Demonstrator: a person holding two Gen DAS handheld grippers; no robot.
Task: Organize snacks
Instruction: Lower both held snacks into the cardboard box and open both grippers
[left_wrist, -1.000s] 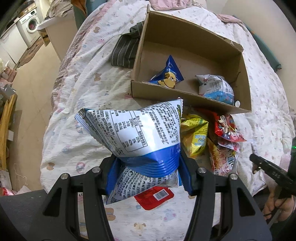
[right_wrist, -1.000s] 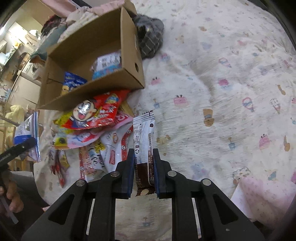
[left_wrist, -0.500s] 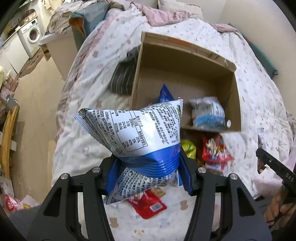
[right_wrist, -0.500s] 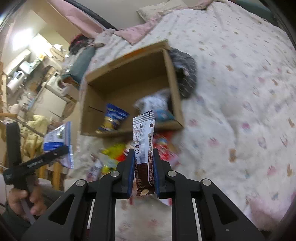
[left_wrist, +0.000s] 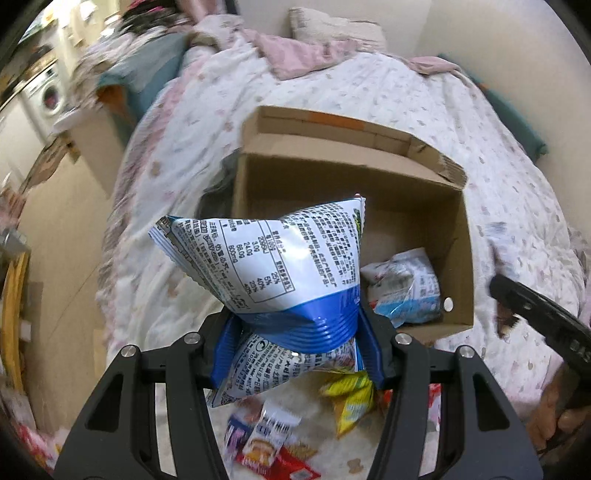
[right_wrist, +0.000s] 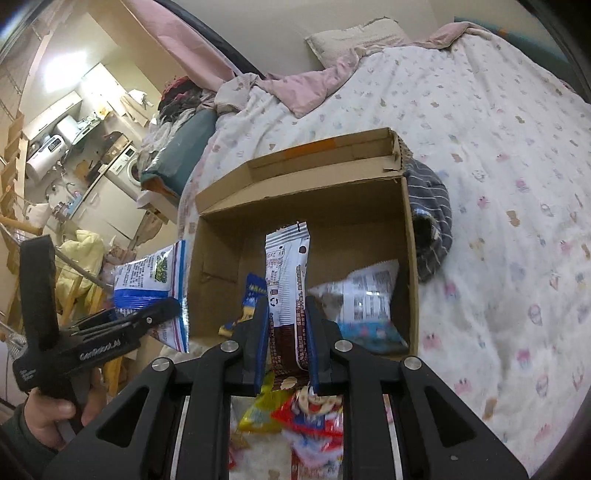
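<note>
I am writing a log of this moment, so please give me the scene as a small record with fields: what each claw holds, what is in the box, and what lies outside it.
left claw: shut on blue-and-white snack bag, held above the bed
right claw: shut on brown-and-white snack bar, upright
cardboard box: open, on the floral bedspread
in box: white-and-light-blue snack bag; small blue snack bag
outside box, near side: loose snacks, among them a yellow snack bag
beside box: striped grey cloth
</note>
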